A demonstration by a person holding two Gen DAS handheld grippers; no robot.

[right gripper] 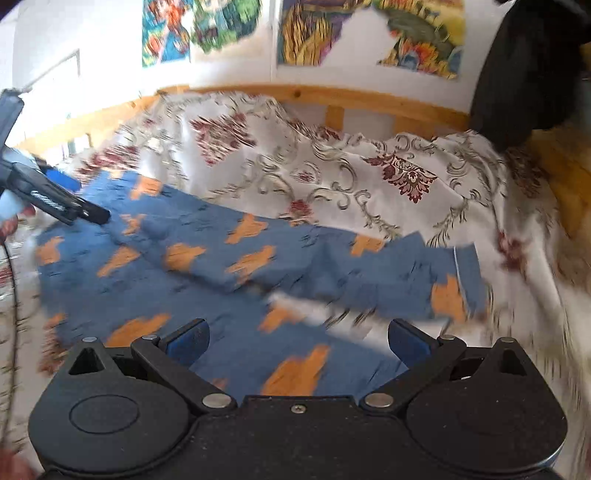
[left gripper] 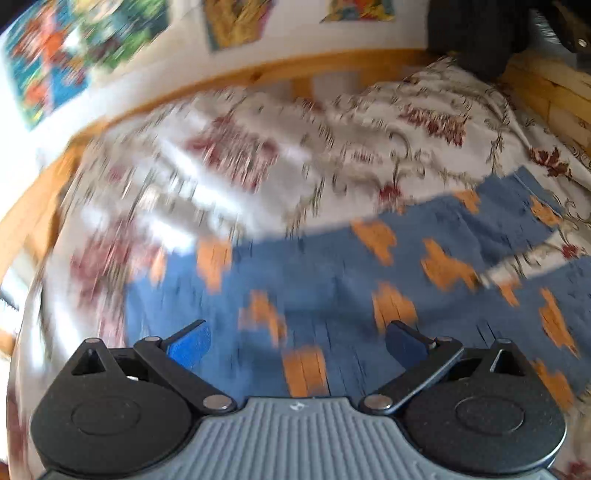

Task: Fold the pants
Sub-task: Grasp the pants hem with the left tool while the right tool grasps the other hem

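Note:
Blue pants with orange shapes [left gripper: 332,288] lie spread flat on a floral bedspread. In the left wrist view my left gripper [left gripper: 297,343] hovers open above them, blue pads wide apart, nothing between. In the right wrist view the same pants [right gripper: 207,266] stretch from left to right, the legs ending at the right near a hem [right gripper: 458,280]. My right gripper [right gripper: 297,341] is open over the lower part of the pants and holds nothing. The left gripper [right gripper: 55,199] shows at the left edge of that view, above the pants' left end. Both views are motion-blurred.
A cream bedspread with dark red flowers [right gripper: 351,173] covers the bed. A wooden bed rail [right gripper: 332,98] runs along the wall behind, with colourful posters [right gripper: 369,33] above. A dark garment [right gripper: 528,74] hangs at the upper right. A cable [right gripper: 13,295] trails at the left.

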